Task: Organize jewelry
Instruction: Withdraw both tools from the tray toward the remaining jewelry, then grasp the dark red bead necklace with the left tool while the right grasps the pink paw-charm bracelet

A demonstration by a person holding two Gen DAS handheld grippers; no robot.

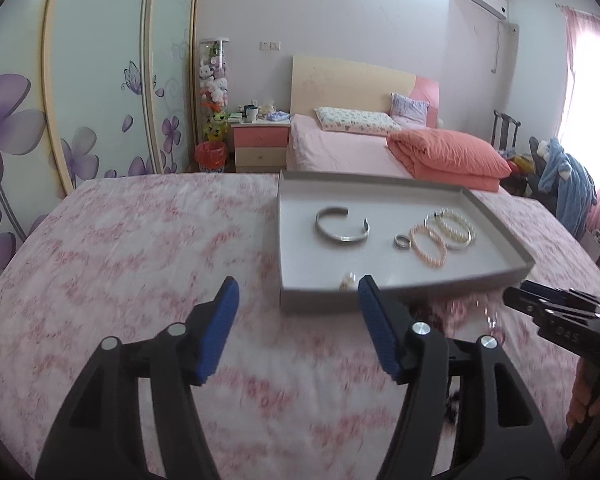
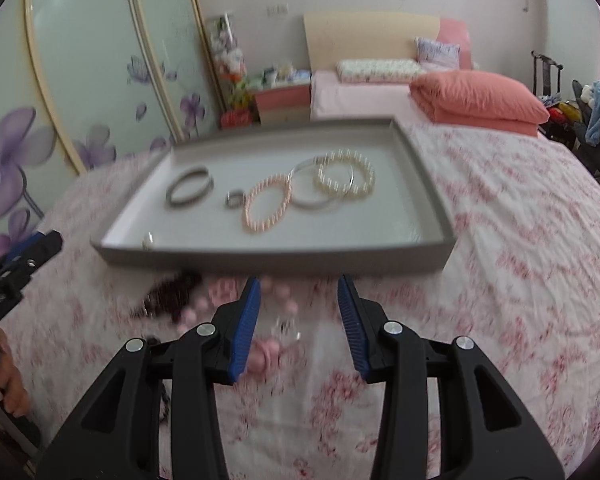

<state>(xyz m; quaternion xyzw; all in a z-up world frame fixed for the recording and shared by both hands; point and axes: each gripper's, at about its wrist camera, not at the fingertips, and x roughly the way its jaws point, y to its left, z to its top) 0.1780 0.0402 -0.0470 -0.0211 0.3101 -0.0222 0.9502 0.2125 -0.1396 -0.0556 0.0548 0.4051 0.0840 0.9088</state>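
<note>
**Both grippers parted over the cloth, tray half filled**

Fingers first: on our left gripper [image 1: 298, 290] the blue pads [image 1: 224, 336] stand wide apart with nothing between them but pink-patterned cloth [image 1: 140, 248]. No earlier view lets us say more of them than that. Its right pad reaches up just in front of the near wall of the tray [image 1: 320, 300], beside a small pearl piece [image 1: 348, 281] lying inside that near edge.

Our right gripper [image 2: 298, 286] also has its pads [image 2: 246, 328] apart, gripping nothing. Between and just below them we see blurred pink beads [image 2: 266, 354] and a clear, glinting piece [image 2: 286, 326] lying on the cloth; we cannot tell whether either pad touches them. To the left of those lies a dark beaded heap [image 2: 172, 292], also on the cloth, just in front of the tray.

Further out, the grey tray sits flat on the cloth. Inside it we find an open silver cuff [image 1: 342, 226] at the left, a small ring [image 1: 402, 242] near the middle, a pink bead bracelet [image 1: 428, 246] just beside the ring, then a thin silver bangle [image 1: 448, 232] overlapped by a cream pearl bracelet [image 1: 458, 224].

At the edges each camera catches the other gripper, with a hand [image 2: 4, 376] around the left one's handle.

Beyond the cloth stand a bed [image 1: 340, 148] with a folded coral quilt [image 1: 448, 154], a nightstand [image 1: 260, 144] and a flowered wardrobe [image 1: 80, 100].
</note>
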